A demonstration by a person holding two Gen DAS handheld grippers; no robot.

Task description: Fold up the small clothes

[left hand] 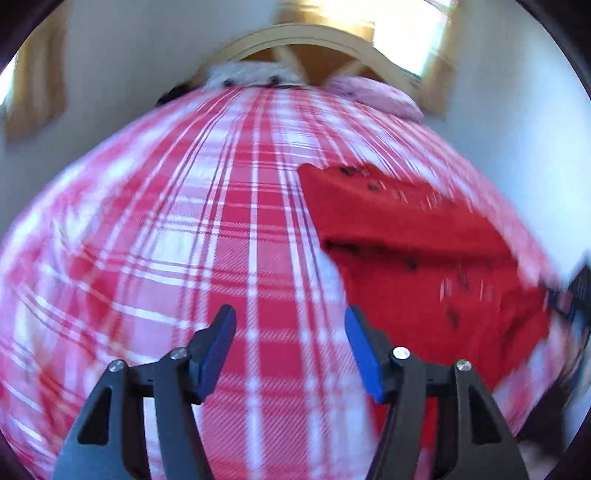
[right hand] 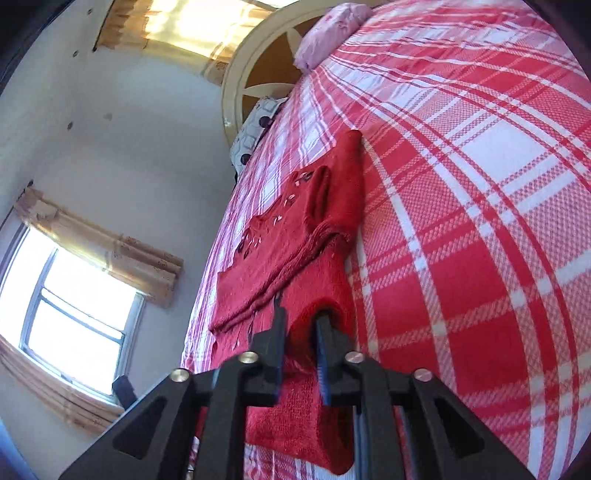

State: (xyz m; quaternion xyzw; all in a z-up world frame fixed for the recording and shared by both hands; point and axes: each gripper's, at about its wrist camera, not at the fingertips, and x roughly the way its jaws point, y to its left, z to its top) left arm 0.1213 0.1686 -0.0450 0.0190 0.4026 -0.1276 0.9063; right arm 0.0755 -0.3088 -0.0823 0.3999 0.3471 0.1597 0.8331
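Observation:
A small red knit sweater [left hand: 417,236] with dark and silver beads lies on a bed with a red and white plaid cover [left hand: 207,221]. In the left wrist view it lies to the right of my left gripper [left hand: 290,317], which is open, empty and above the plaid. The view is blurred. In the right wrist view the sweater [right hand: 295,236] is partly folded over itself. My right gripper [right hand: 300,321] is shut on a fold of the sweater near its cuff, and the knit bunches between the fingers.
A pink pillow [left hand: 373,94] and a white patterned pillow [left hand: 251,74] lie by the wooden headboard [left hand: 295,40]. The right wrist view shows the plaid cover [right hand: 480,184], the pink pillow [right hand: 332,29], white walls and a curtained window [right hand: 74,302].

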